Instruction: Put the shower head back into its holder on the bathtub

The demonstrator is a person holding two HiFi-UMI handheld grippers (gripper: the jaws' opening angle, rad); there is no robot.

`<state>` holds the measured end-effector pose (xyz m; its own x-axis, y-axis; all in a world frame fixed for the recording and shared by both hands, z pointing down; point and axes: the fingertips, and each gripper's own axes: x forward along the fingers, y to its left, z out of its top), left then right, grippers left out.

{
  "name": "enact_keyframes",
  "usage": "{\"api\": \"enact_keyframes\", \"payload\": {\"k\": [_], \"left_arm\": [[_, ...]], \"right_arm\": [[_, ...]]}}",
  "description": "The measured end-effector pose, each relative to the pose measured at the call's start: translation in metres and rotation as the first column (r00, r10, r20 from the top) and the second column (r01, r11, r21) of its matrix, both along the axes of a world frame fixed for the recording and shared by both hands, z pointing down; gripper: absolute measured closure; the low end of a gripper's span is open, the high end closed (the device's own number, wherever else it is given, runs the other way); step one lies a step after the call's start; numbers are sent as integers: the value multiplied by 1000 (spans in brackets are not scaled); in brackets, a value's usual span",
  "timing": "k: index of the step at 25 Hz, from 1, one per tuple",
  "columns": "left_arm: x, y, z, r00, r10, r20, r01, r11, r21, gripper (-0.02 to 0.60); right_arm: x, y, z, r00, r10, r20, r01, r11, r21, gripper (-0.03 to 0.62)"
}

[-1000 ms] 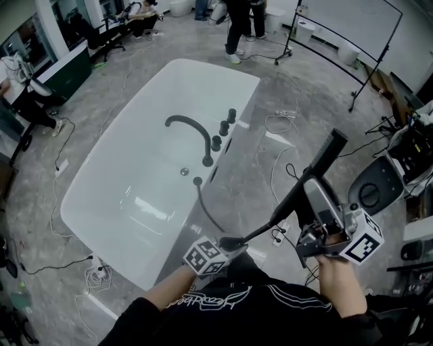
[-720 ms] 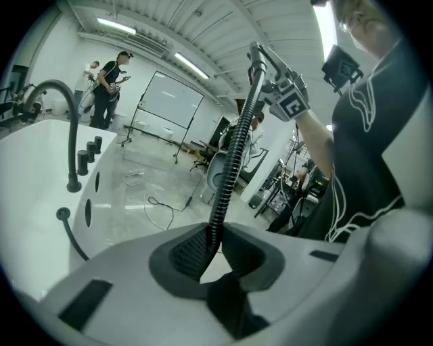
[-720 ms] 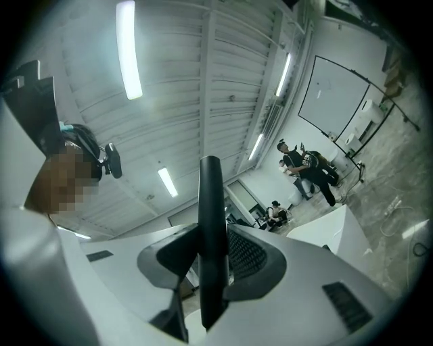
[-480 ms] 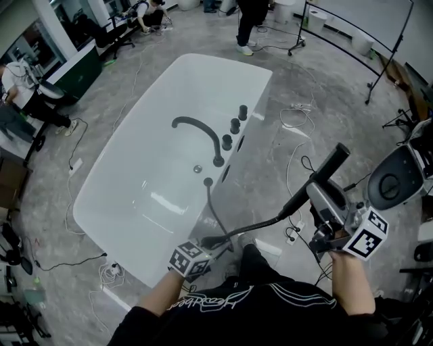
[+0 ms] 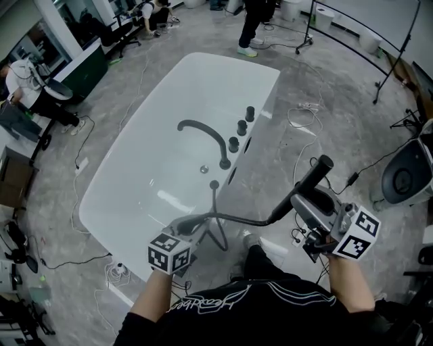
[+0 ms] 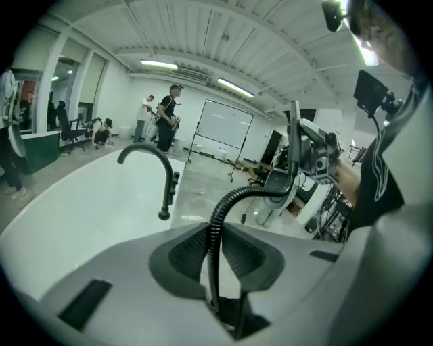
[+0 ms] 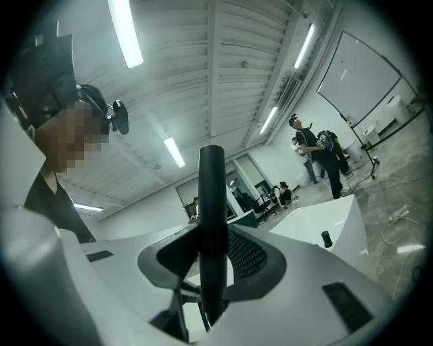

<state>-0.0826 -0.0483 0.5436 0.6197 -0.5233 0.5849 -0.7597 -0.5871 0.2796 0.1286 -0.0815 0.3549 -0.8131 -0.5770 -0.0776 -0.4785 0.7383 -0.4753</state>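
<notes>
A white bathtub [image 5: 122, 155] carries a black faucet [image 5: 203, 132], a row of knobs [image 5: 241, 126] and a small round holder [image 5: 214, 184] on its right rim. A black ribbed hose [image 5: 237, 219] runs from the holder, loops down and leads right to the black stick-shaped shower head [image 5: 308, 181]. My right gripper [image 5: 292, 201] is shut on the shower head [image 7: 212, 203], which stands upright between its jaws [image 7: 213, 260]. My left gripper [image 5: 193, 226] is shut on the hose [image 6: 223, 209] by the tub's near rim; the hose passes up between its jaws [image 6: 215, 253].
Cables lie on the grey floor [image 5: 304, 128] right of the tub. A round grey machine [image 5: 406, 176] stands at the far right, and light stands rise at the back. People stand beyond the tub's far end [image 5: 257, 20], and others sit at the left [image 5: 27, 94].
My left gripper has moved left and up to the tub's near rim, carrying the hose with it. The right gripper has sunk, and the shower head stands lower.
</notes>
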Motion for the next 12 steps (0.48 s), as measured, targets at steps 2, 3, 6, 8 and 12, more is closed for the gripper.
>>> {"api": "enact_keyframes", "payload": {"k": [2, 3, 6, 8, 12], "left_arm": [[-8, -11, -19, 1000, -28, -4, 28, 999, 34, 517], [-11, -16, -28, 999, -39, -6, 40, 998, 52, 517], [-18, -35, -57, 998, -64, -1, 64, 992, 112, 517], [-25, -49, -79, 997, -72, 13, 69, 985, 160, 517], [-34, -76, -123, 996, -81, 45, 66, 963, 259, 517]], "right_arm": [[-10, 2, 0, 999, -52, -10, 52, 998, 17, 464], [-14, 3, -1, 997, -75, -15, 76, 997, 24, 464], [-22, 2, -7, 992, -128, -9, 128, 991, 46, 465], [-25, -2, -16, 988, -151, 12, 150, 986, 66, 465], [-24, -14, -43, 983, -167, 70, 157, 979, 126, 467]]}}
